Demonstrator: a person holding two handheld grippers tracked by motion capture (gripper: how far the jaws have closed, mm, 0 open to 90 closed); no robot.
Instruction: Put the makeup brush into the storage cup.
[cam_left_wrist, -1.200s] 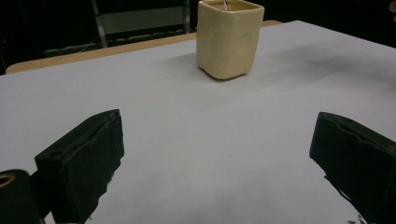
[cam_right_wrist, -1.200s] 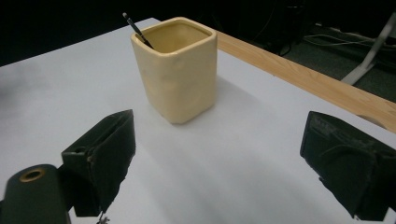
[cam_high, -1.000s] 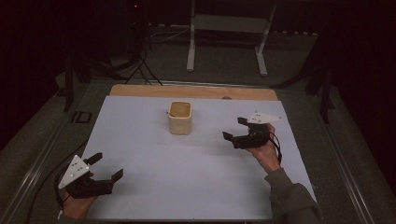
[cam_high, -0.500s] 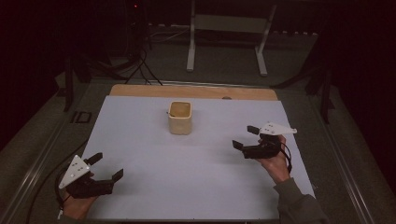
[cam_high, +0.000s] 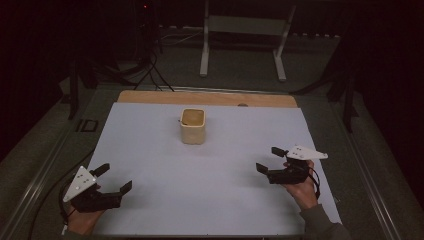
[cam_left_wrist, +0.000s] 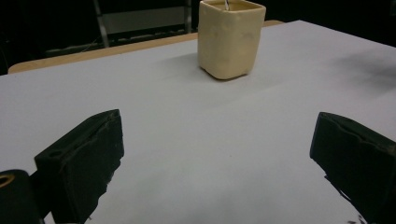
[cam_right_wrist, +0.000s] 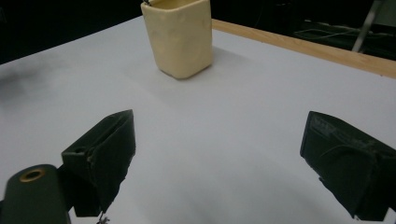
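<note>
The right gripper (cam_high: 271, 159) has drawn back from the cup (cam_high: 193, 126) toward the sheet's right edge, while the left gripper (cam_high: 114, 178) has stayed by the near left corner. Both are released, jaws spread wide, gripping nothing. The cream cup stands upright near the middle of the far edge of the white sheet (cam_high: 210, 200), well apart from both. Any grasp would likely go best level, jaws straddling two opposite walls, closing gently so the cup does not tip.
</note>
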